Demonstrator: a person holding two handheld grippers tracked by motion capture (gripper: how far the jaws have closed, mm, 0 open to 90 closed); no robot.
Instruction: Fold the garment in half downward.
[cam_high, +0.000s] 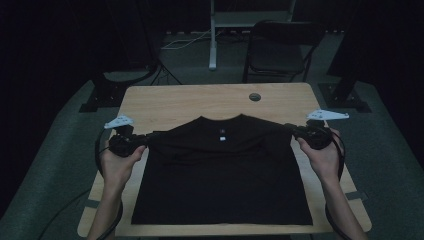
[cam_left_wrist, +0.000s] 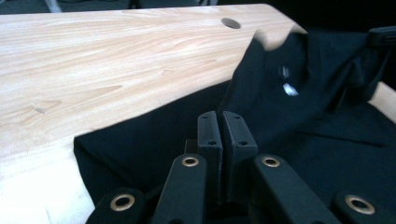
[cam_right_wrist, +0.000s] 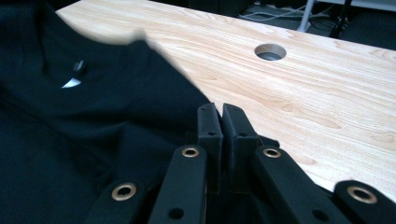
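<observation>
A black T-shirt lies on the wooden table, collar toward the far side, with a small white label inside the neck. Its top edge is pulled taut between my two grippers and raised off the wood. My left gripper is shut on the shirt's left shoulder, and in the left gripper view its jaws stand together over black cloth. My right gripper is shut on the right shoulder, and the right gripper view has its jaws pressed together at the edge of the cloth.
A round cable hole sits in the table near its far edge. Bare wood runs between the collar and that edge. A dark folding chair and stand legs are on the floor beyond the table.
</observation>
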